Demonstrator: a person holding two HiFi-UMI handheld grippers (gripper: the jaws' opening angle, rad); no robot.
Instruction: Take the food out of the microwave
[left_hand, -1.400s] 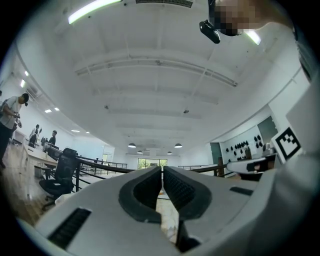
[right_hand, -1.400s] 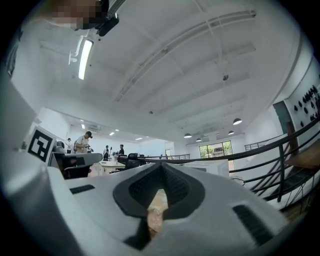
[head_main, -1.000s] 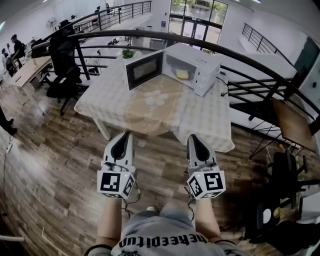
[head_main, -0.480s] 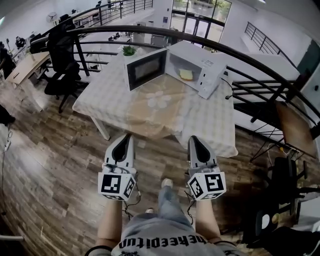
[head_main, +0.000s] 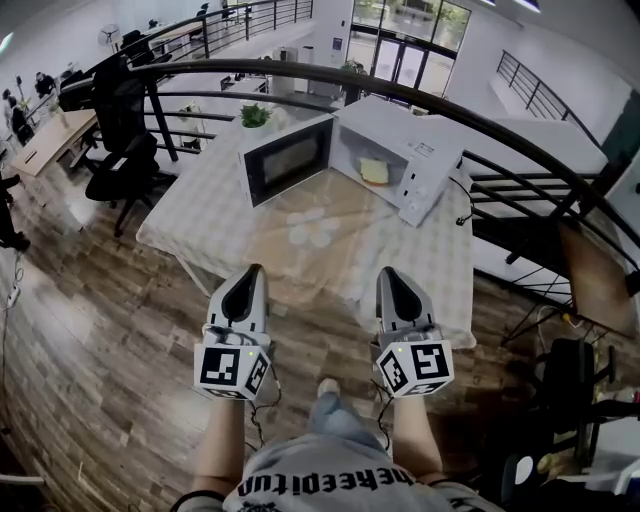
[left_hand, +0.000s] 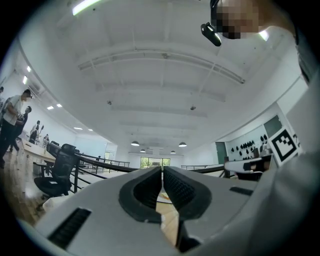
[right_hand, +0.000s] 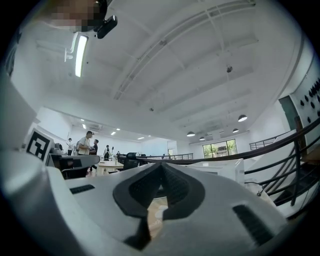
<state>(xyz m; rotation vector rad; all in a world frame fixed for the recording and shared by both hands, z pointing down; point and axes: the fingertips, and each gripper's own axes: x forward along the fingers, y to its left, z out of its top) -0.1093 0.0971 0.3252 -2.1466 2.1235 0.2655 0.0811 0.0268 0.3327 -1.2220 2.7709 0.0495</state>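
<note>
wood floor (head_main: 100, 330) before table (head_main: 432, 268) edge, microwave door (head_main: 285, 158) open, food (head_main: 374, 170) inside

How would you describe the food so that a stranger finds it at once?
On the cloth-covered table stands a white microwave, its door swung open. The food is the pale yellow piece inside the cavity, the only thing in there.

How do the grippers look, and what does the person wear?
The left gripper and right gripper: light grey tapered shells, dark ribbed pads. Each carries a white cube with black square markers and a cable. The shirt is grey with dark lettering.
</note>
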